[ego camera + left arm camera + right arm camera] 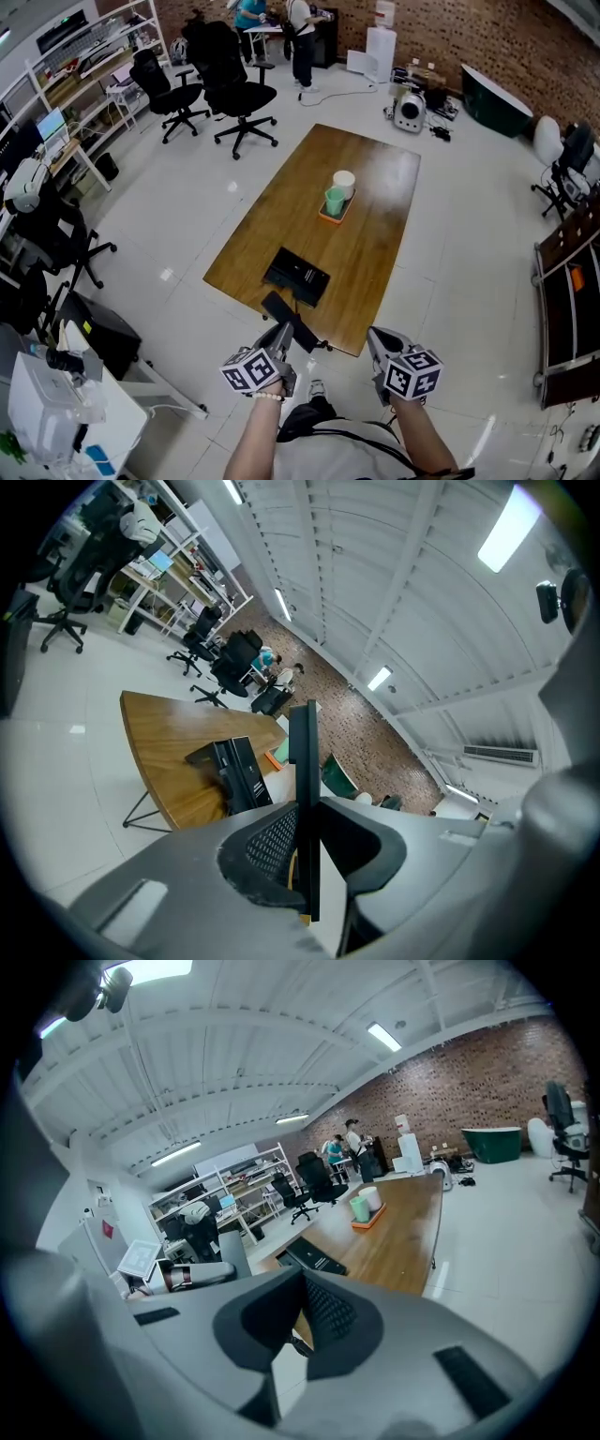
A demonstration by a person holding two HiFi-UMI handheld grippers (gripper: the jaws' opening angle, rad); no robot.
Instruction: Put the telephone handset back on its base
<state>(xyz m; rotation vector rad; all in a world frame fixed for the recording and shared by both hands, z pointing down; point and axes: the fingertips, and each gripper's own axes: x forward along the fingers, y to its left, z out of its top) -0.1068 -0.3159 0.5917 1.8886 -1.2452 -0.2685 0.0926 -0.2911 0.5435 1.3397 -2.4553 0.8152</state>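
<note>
- The left claw (280,337) is shut tight on the black handset (287,319), which hangs in the air at the worktop's (380,248) near edge.
- The base (296,274) lies just ahead of the handset, on the worktop's near end.
- The handset's long side sits slanted across the base's.
- The right claw (381,345) is closed with nothing in it, and is farther from the base.
- An orange tray (328,217) in the middle of the worktop holds a green cup (335,201) and a white cup (344,181).

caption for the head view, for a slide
Left gripper holds the black handset short of its base on the wooden table; right gripper empty.
</note>
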